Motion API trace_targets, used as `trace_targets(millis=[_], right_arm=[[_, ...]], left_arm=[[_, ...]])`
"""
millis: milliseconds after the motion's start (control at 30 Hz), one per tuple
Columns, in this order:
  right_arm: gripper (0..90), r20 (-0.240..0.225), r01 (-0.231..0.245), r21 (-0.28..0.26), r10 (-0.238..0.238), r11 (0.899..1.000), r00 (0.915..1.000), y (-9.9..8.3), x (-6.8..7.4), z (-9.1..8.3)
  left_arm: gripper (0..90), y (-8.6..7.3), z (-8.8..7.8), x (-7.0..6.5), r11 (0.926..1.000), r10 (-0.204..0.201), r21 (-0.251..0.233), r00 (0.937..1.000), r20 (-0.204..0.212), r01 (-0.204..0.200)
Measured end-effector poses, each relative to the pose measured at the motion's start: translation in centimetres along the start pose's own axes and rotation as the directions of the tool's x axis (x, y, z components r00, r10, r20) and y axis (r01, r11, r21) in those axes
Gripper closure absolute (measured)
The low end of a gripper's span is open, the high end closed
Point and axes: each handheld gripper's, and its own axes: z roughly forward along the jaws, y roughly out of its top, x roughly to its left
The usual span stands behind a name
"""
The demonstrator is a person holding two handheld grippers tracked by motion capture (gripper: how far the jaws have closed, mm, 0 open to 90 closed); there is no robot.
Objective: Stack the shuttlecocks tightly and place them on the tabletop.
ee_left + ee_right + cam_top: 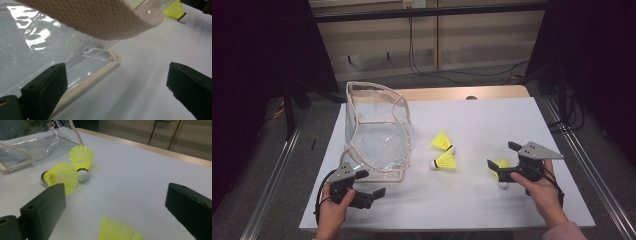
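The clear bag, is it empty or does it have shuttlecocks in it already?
Empty: the clear bag shows nothing through its walls, and three yellow shuttlecocks lie outside on the table.

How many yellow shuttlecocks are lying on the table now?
3. Two shuttlecocks lie close together mid-table, right of the clear bag: one farther back, one nearer. The third lies between the open jaws of the right gripper. None seem hidden.
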Motion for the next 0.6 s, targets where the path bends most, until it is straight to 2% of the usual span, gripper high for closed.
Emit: trace_targets(millis=[167,300,467,600], right_arm=[[4.2,0.011,-0.005,0.027,0.005,1.000,0.9999,-0.35,-0.22,0.13],[5.6,0.024,0.016,0.062,-0.017,0.998,0.9996,-0.73,-0.12,0.36],[7.3,0.005,0.013,0.086,-0.013,0.996,0.9999,-0.83,0.08,0.40],[13.0,-0.003,0.009,0.094,-0.009,0.996,1.0000,-0.79,-0.02,0.14]], left_arm=[[3.3,0.04,0.02,-0.09,1.0000,0.000,0.004,1.0000,-0.004,0.000],[3.3,0.06,-0.02,-0.12,1.0000,0.000,0.007,1.0000,-0.006,0.000],[3.3,0.09,0.02,-0.18,1.0000,-0.004,0.007,1.0000,-0.003,0.004],[3.3,0.08,-0.03,-0.13,1.0000,-0.003,0.005,1.0000,-0.008,0.003]])
